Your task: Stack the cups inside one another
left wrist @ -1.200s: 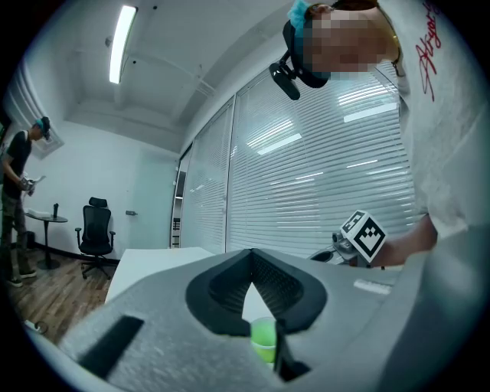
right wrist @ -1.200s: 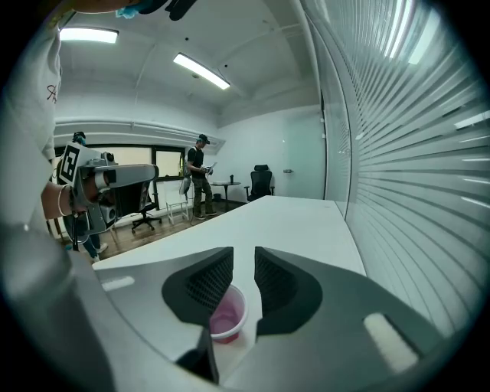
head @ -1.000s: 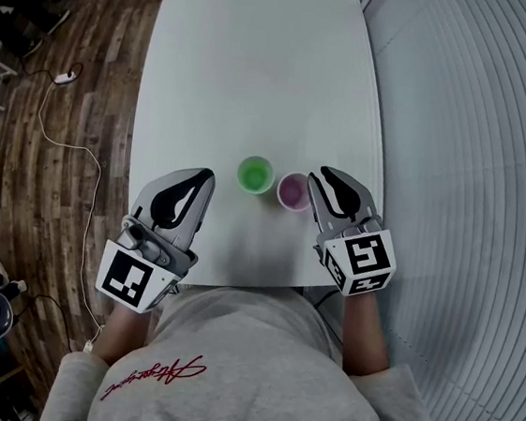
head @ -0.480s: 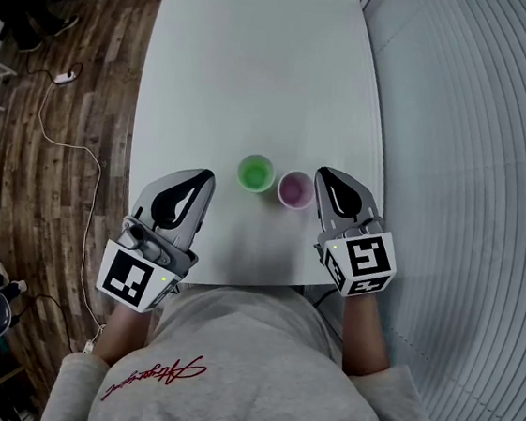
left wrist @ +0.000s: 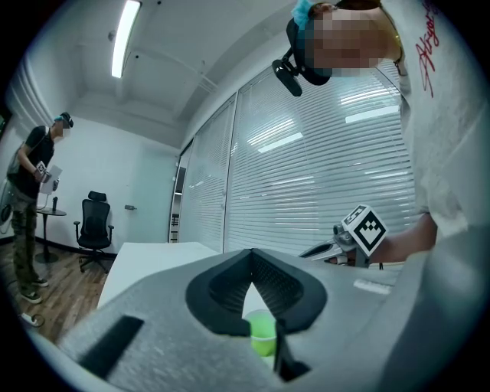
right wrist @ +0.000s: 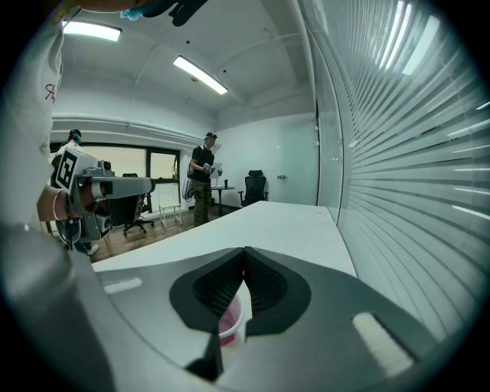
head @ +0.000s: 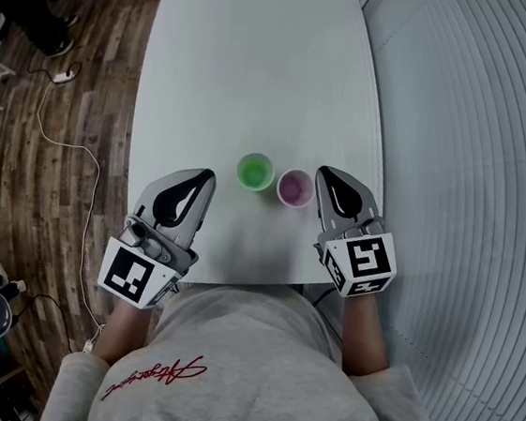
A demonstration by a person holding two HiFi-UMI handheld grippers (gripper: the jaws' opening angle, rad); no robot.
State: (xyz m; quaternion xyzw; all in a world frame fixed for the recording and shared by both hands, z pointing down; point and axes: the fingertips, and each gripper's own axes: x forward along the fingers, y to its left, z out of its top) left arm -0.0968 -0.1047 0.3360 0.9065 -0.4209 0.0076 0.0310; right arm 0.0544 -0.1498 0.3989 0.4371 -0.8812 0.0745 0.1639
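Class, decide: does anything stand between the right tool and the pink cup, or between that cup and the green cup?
Nothing visible does. The pink cup stands just beside the green cup on the white table, and the right tool, its jaws just closed on nothing, sits next to the pink cup.

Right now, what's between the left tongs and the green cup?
Only bare table separates the left tongs from the green cup; the head view shows it.
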